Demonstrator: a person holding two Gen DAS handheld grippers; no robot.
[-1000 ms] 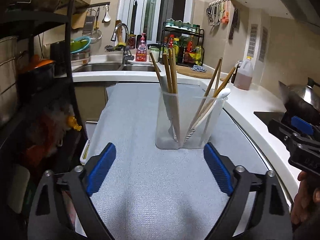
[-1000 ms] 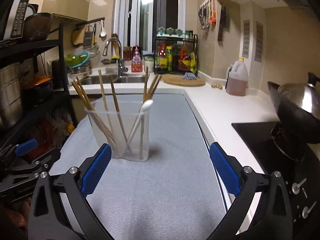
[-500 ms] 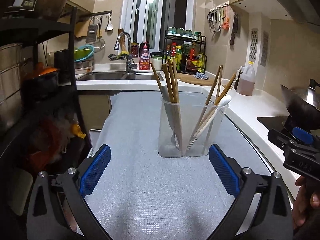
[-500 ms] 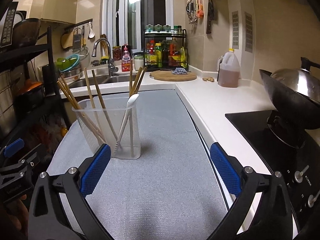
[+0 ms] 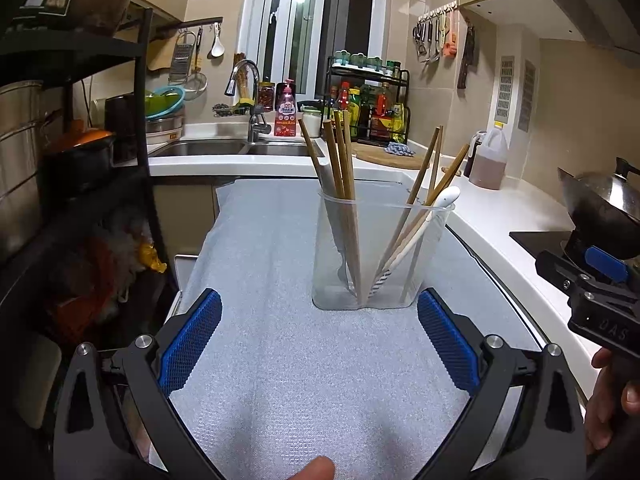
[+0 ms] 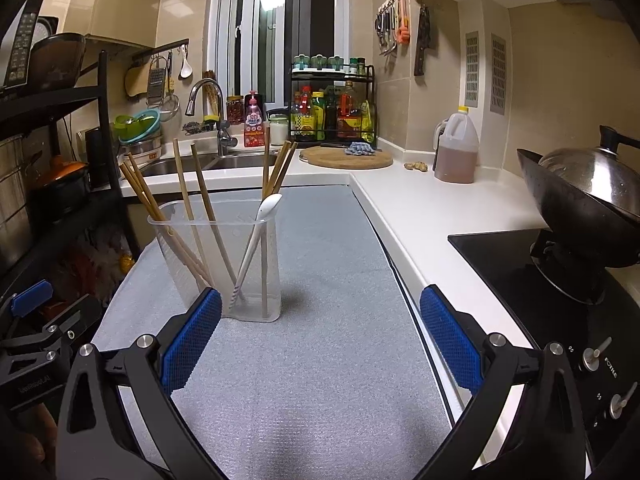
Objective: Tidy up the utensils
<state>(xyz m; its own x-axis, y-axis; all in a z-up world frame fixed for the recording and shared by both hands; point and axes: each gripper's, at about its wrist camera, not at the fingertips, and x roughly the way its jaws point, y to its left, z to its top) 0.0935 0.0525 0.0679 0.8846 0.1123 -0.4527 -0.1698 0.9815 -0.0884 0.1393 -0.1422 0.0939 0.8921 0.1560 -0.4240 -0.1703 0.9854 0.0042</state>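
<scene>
The clear plastic holder stands upright on the grey textured mat, and everything here is placed from it: wooden chopsticks lean out of its left side, more chopsticks and a white spoon lean against its right rim. In the right wrist view the holder sits just behind that claw's left pad. The left gripper hovers just short of the holder with its blue pads spread wider than the holder and nothing between them; the right gripper is spread as wide and equally empty, facing bare mat to the right of the holder. The mat's left edge drops off beside a black shelf rack, well left of the holder. Its right edge meets the white counter near the holder's right side, and beyond that stands the black hob with a wok. Behind the holder the mat runs clear to the sink. Against the frames half a second ago, the holder looks a little farther from the left claw and closer to the right claw's left pad, while both claws are spread as wide as they were.
</scene>
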